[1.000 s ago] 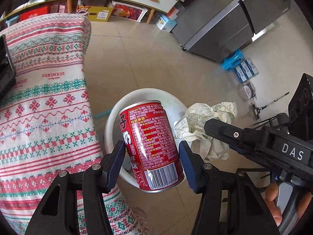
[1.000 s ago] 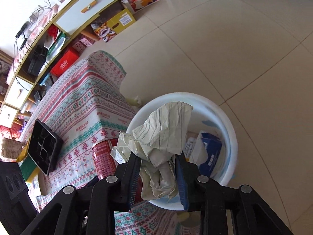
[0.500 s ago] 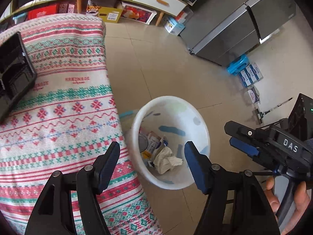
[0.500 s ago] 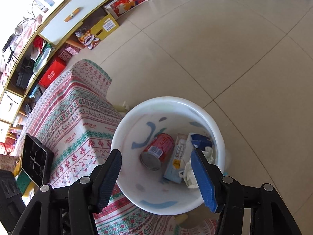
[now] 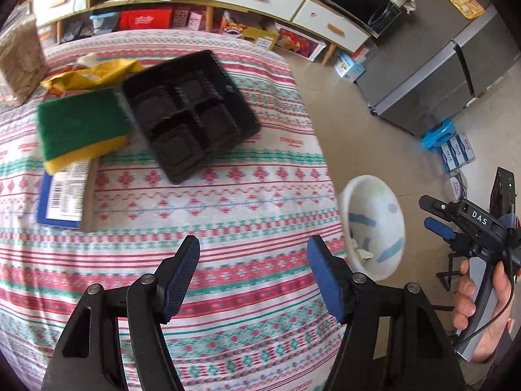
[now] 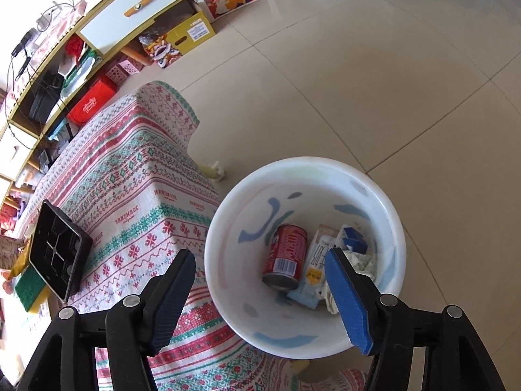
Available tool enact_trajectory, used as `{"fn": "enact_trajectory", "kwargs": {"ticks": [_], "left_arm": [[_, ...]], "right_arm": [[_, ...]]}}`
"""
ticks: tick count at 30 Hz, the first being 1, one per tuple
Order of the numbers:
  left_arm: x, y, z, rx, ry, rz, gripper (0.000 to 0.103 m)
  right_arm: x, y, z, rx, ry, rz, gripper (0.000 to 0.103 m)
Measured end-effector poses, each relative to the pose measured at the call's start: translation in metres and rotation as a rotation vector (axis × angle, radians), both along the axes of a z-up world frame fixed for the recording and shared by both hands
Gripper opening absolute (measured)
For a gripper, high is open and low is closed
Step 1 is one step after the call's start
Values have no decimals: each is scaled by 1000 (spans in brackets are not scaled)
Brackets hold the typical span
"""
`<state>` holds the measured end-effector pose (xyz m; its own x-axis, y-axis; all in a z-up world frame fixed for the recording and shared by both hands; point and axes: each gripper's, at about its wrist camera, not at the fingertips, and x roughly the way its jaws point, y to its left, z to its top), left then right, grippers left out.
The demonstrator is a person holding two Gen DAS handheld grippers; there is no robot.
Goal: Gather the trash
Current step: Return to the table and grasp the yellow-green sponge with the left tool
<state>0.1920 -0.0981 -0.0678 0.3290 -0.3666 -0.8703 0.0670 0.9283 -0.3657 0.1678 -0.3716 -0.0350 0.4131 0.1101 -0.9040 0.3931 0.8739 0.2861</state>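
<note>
My left hand-held gripper [image 5: 252, 268] hangs over the patterned tabletop [image 5: 228, 202] with its blue pads spread wide and nothing between them; its frame runs off the bottom edge of the left wrist view. My right hand-held gripper [image 6: 260, 288] is just as wide open and empty, poised above the near rim of the white bin [image 6: 395, 215], which stands on the floor just beside the tabletop's corner. Its right pad covers part of what lies in the bin, so I only partly see the crumpled paper [image 6: 361, 260] and the flat carton [image 6: 314, 267] behind it; the red can [image 6: 286, 252] lies on its side at the bottom, barcode end toward me. From the left wrist view the bin [image 5: 374, 192] is half hidden by the tabletop edge, and only a scrap of paper shows inside. At the right of that view I see the right hand-held gripper [image 5: 436, 218] held out level, the fingers of my right hand [image 5: 485, 296] wrapped around its grip, the wrist cut off by the lens rim. Farther across the tabletop lies a black compartment tray [image 5: 190, 114], tilted onto a green and yellow sponge [image 5: 81, 127], which overlaps a blue-edged box [image 5: 63, 195]. A yellow wrapper [image 5: 94, 75] lies beyond, blurred. A small pale scrap [image 6: 213, 169] sits on the floor near the bin.
</note>
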Motion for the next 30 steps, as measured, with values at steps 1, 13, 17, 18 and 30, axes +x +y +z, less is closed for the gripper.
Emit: {"fn": "enact_trajectory", "kwargs": {"ticks": [1,13,17,18,30], "left_arm": [[0,18,1,2,4,23,71],[25,199,-1,-139,3,316,71],[37,199,-4,-150,-15,293,71],[41,197,-5,-144,-17,286,71],[75,178,-31,-157,-22,267,36]], "right_arm": [[2,5,0,-6,0,15,73],[31,116,-12,41,-15,273,74],[38,171,-24,35,-1,398,74],[38,183,-27,32,1,422,74],[34,272,-49,38,-14,607,74]]}}
